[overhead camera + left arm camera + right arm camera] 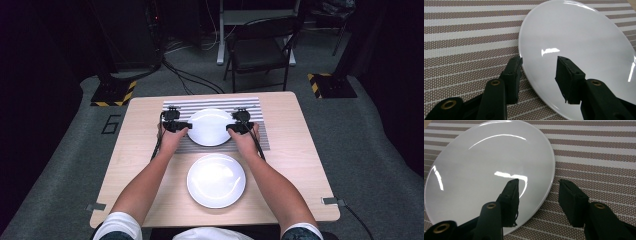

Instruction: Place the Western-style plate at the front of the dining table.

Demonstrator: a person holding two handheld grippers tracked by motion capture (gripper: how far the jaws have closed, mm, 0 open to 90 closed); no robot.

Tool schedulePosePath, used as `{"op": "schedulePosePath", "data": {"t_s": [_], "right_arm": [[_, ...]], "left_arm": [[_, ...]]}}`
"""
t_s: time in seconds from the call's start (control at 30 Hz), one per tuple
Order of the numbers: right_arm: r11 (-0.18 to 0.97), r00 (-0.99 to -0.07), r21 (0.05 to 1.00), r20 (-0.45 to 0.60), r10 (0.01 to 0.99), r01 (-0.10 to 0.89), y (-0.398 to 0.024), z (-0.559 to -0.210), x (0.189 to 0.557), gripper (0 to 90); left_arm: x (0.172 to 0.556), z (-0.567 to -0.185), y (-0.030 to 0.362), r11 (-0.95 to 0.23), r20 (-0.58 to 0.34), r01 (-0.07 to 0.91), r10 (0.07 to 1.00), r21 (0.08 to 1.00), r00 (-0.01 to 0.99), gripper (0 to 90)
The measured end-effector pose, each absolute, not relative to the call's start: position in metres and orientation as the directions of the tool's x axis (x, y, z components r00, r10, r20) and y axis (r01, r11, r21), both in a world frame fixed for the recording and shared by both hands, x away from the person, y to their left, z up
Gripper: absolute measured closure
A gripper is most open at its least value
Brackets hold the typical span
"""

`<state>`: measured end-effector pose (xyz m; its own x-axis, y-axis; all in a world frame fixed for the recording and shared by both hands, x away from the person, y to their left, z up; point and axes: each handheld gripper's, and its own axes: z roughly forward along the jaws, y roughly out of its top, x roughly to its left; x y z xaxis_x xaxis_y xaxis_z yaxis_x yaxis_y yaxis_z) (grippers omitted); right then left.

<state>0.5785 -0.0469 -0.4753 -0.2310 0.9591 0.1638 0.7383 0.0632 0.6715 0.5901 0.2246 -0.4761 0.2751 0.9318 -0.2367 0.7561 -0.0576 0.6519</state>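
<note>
A white plate (210, 126) lies on a striped placemat (250, 102) at the far middle of the table. My left gripper (181, 126) sits at the plate's left rim and my right gripper (235, 128) at its right rim. In the left gripper view the plate (579, 45) has its rim between the jaws of the left gripper (539, 61): one jaw is over the plate, the other over the mat, and neither pad presses on it. The right gripper view has the right gripper (537, 182) straddling the plate (486, 170) rim the same way, open.
A second white plate (216, 180) rests on the bare wooden table (295, 150) nearer the person, between the forearms. Beyond the table a black chair (260, 50) stands on grey carpet. The mat (469, 37) extends on past the far plate's sides.
</note>
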Motion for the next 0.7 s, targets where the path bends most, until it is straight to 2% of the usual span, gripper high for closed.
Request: {"op": "schedulePosePath", "data": {"t_s": [0.7], "right_arm": [[0.070,-0.273,0.706,0.178,0.945,0.704,-0.059,-0.447,0.556,50.4]], "left_arm": [[0.564,-0.445,0.243,-0.067,-0.222,0.709,0.926,0.702,0.307,54.2]]}}
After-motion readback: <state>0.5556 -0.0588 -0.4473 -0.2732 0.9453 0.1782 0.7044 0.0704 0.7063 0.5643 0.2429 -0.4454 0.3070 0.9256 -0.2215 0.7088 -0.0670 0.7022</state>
